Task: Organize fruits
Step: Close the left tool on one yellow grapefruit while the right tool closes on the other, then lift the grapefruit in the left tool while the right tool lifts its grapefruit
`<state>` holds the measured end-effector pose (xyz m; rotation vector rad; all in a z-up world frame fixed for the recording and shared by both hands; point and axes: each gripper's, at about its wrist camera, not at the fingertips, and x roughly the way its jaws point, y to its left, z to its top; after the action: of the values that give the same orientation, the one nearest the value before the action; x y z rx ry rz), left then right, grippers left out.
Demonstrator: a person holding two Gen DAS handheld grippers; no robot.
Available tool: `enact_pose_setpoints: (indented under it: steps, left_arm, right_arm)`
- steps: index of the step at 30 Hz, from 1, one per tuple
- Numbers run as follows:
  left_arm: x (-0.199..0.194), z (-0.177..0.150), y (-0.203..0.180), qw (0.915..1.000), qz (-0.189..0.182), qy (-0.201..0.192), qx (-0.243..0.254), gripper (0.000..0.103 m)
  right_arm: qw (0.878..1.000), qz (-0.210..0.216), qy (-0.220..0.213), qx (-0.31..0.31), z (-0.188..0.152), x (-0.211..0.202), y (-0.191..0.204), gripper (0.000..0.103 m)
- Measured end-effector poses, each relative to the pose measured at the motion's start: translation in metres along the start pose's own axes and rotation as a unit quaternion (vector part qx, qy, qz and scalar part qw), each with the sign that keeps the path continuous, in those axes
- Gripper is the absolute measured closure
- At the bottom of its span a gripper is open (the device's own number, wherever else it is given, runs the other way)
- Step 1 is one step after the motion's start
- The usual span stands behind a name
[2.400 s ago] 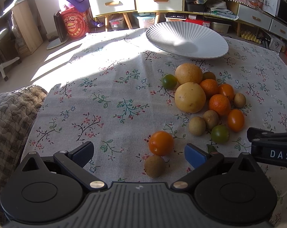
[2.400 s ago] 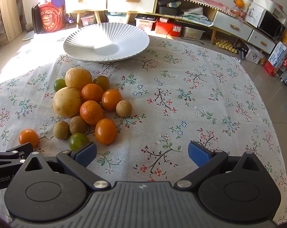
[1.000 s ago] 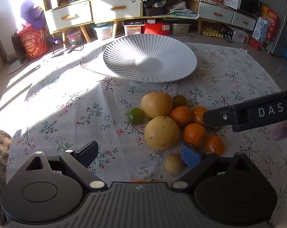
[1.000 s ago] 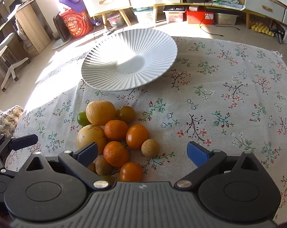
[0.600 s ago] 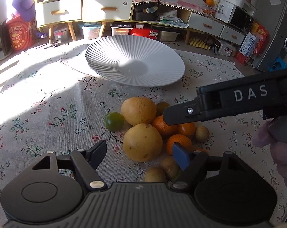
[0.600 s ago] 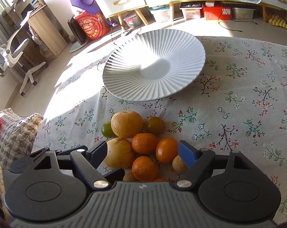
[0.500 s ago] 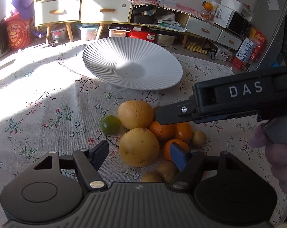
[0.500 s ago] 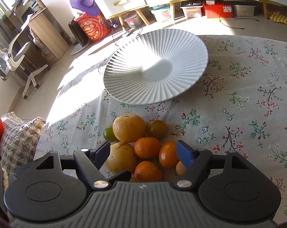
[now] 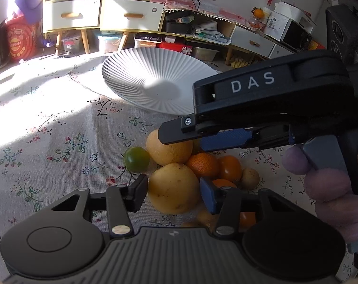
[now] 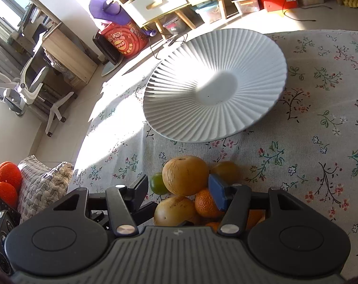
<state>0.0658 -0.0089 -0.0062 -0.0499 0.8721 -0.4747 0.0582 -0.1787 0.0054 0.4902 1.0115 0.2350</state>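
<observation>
Reaching down over a heap of fruit on the flowered tablecloth, both grippers have just been closing, each around one of the two big yellow fruits. The left gripper has the nearer large yellow fruit between its fingers; the pads stand right at its sides, but whether they already press on it cannot be told. The right gripper straddles the farther large yellow fruit, its blue pad close against that fruit's right side, with contact equally unclear. In the left wrist view the right gripper's black body, lettered DAS, crosses the upper right, held by a hand at the right edge. Around the yellow pair lie a green fruit on the left, a mandarin and a smooth orange fruit on the right, and a small brown fruit just beyond those. Farther off on the cloth sits the white ribbed plate, holding nothing, well apart from the heap. Behind the table stand cabinets with white drawers.
</observation>
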Motion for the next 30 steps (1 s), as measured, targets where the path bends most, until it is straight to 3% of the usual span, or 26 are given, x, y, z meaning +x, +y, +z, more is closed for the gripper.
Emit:
enact_pose_setpoints:
  steps: [13, 30]
  left_arm:
    - [-0.001, 0.0, 0.004, 0.9999, 0.0, 0.007, -0.014, 0.067]
    - [-0.012, 0.001, 0.008, 0.9997, 0.001, 0.016, -0.019, 0.069]
  right_arm:
    - [0.999, -0.047, 0.004, -0.01, -0.002, 0.019, 0.003, 0.056]
    - [0.998, -0.059, -0.024, -0.017, -0.004, 0.001, 0.007, 0.058]
